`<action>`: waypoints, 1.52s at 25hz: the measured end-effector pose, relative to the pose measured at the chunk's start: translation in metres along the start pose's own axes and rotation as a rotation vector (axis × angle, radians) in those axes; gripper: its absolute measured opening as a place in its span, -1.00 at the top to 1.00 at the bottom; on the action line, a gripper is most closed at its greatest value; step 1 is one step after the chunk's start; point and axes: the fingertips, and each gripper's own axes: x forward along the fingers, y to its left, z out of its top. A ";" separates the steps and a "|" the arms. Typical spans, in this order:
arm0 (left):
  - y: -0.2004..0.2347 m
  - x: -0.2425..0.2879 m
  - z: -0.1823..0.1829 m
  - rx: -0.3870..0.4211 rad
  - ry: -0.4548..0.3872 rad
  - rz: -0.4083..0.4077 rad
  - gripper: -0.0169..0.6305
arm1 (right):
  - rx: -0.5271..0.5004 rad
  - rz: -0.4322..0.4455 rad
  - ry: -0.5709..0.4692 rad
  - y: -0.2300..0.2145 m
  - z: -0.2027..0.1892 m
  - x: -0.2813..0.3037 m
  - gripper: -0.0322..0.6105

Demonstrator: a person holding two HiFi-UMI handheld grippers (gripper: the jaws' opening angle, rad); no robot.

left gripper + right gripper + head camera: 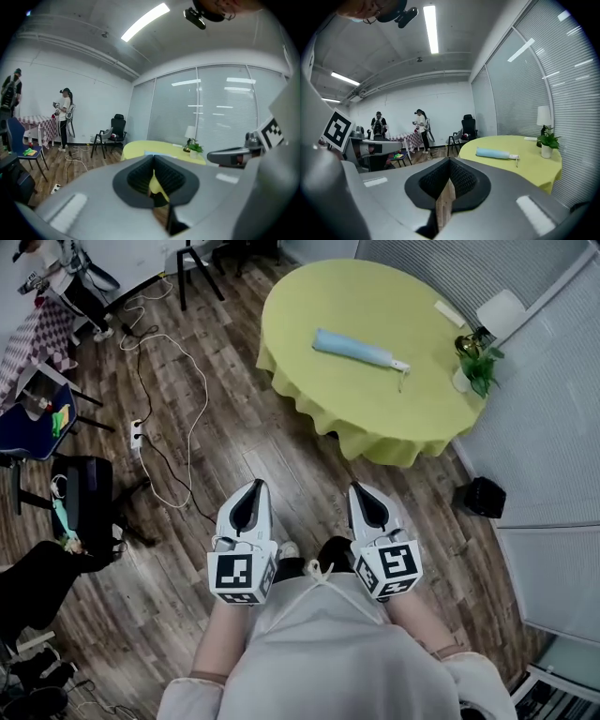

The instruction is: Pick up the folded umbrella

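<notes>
The folded umbrella (356, 350), light blue with a white handle and strap, lies on a round table under a yellow-green cloth (319, 296) at the upper right of the head view. In the right gripper view the umbrella (494, 153) rests on the table (534, 166) ahead and to the right. My left gripper (252, 487) and right gripper (360, 489) are side by side over the wooden floor, well short of the table. Both are shut with nothing between the jaws. In their own views the left gripper (153, 161) and right gripper (449, 163) point toward the table.
On the table's far side stand a white lamp (502, 313) and a small potted plant (478, 360). A black bin (483, 496) sits by the glass wall. Cables and a power strip (137, 434) lie on the floor at left, near a blue chair (33, 423) and a black bag (82, 493). People stand far off (421, 129).
</notes>
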 end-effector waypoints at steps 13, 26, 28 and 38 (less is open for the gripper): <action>0.021 0.126 0.020 0.038 0.020 -0.037 0.93 | 0.022 -0.016 -0.011 -0.068 0.027 0.109 0.90; -0.020 0.331 0.067 0.087 -0.018 -0.105 0.93 | 0.029 -0.018 -0.020 -0.233 0.082 0.230 0.90; -0.029 0.356 0.062 0.127 0.001 -0.123 0.93 | 0.039 -0.027 -0.006 -0.253 0.078 0.240 0.90; -0.054 0.457 0.034 0.174 0.122 -0.263 0.93 | 0.104 -0.133 0.059 -0.318 0.058 0.280 0.90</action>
